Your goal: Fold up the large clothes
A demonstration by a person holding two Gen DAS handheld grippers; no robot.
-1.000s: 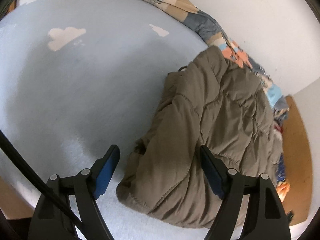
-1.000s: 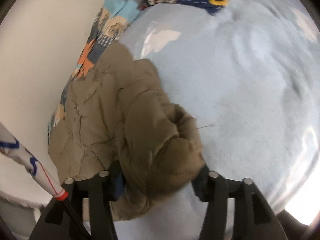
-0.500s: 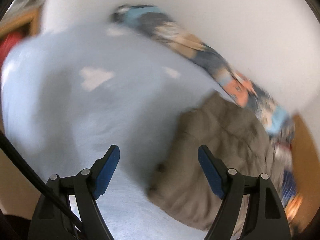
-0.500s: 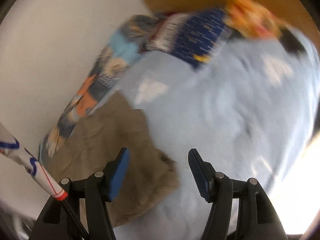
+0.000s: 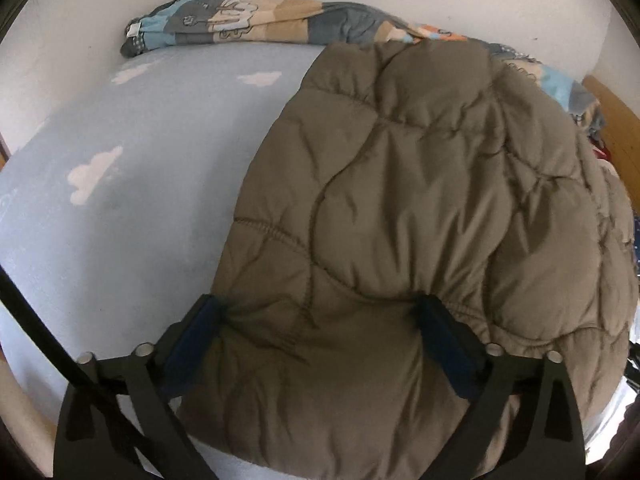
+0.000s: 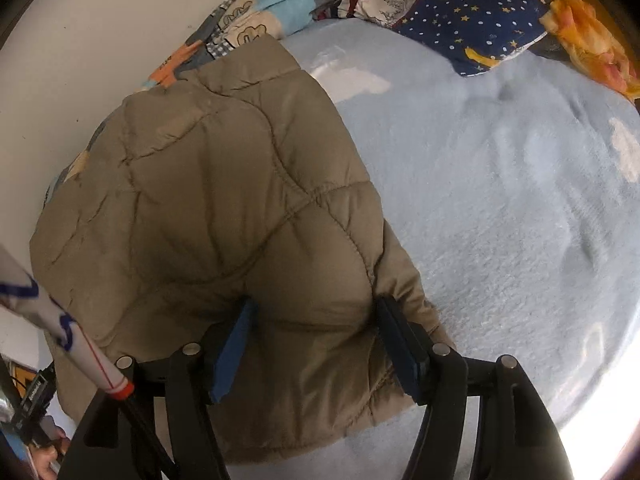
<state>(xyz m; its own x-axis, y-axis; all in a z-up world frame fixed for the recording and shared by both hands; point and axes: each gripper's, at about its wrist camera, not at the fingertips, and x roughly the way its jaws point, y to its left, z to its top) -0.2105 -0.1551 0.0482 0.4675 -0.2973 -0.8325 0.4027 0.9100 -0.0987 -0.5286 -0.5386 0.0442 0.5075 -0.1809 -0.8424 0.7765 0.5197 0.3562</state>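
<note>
A puffy olive-brown quilted jacket [image 5: 400, 200] lies folded on the light blue bed cover [image 5: 140, 220], against the white wall. My left gripper [image 5: 318, 320] is down over the jacket's near edge. Its jaws are opening wide, and the jacket bulges up between the blue pads [image 5: 192, 344] and fills the gap. In the right wrist view the same jacket [image 6: 208, 208] sits left of centre. My right gripper [image 6: 314, 312] straddles its near right corner, and padding swells between its blue pads [image 6: 234, 344], which stand apart as before.
A rolled patchwork blanket [image 5: 248, 20] runs along the wall behind the jacket. A navy star-print pillow [image 6: 460, 20] and an orange cloth [image 6: 588, 40] lie at the bed's far end by a wooden board. The blue cover with white clouds stretches right of the jacket [image 6: 500, 200].
Both grippers swung away from the jacket half a second ago and have come back down over its near edge. The left jaws stand wider. The jacket looks flatter and more squared.
</note>
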